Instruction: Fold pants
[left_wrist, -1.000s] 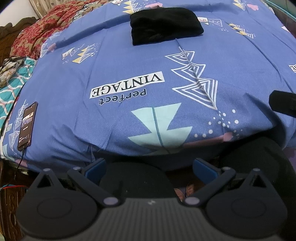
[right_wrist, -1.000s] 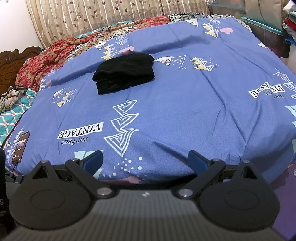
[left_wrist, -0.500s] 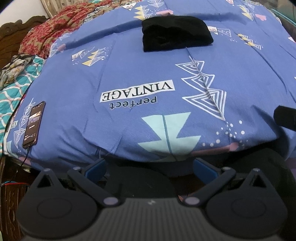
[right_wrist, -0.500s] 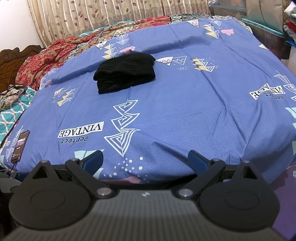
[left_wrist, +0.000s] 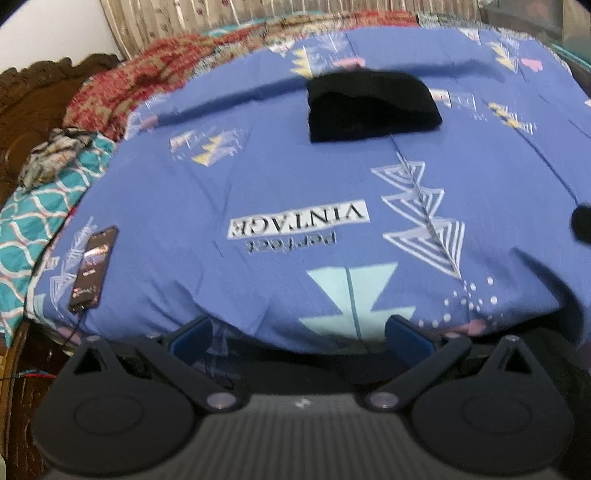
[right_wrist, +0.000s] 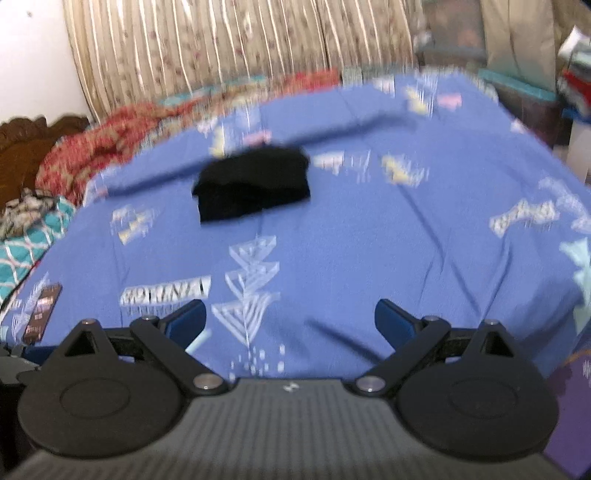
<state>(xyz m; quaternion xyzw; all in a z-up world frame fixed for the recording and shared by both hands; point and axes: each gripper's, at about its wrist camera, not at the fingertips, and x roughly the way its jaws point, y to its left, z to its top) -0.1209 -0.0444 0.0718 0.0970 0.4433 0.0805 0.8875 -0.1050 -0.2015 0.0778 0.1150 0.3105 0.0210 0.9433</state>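
Note:
Black pants (left_wrist: 373, 105) lie folded into a compact bundle far back on the blue patterned bedsheet (left_wrist: 258, 177); the right wrist view shows the same bundle (right_wrist: 253, 188), blurred. My left gripper (left_wrist: 299, 332) is open at the bed's near edge, far from the pants, with nothing between its blue pads. My right gripper (right_wrist: 290, 323) is also open and empty, held over the near part of the sheet (right_wrist: 406, 240).
A phone (left_wrist: 94, 269) with a cable lies at the sheet's left edge. Red and teal blankets (left_wrist: 122, 92) pile up at the left, by a carved wooden headboard (left_wrist: 33, 96). Curtains (right_wrist: 221, 48) hang behind the bed. Storage items (right_wrist: 535, 92) stand at the right.
Both grippers have tilted upward and drawn back a little, so the pants sit lower in both views and more of the curtain shows. Both stay open. The pants have not moved.

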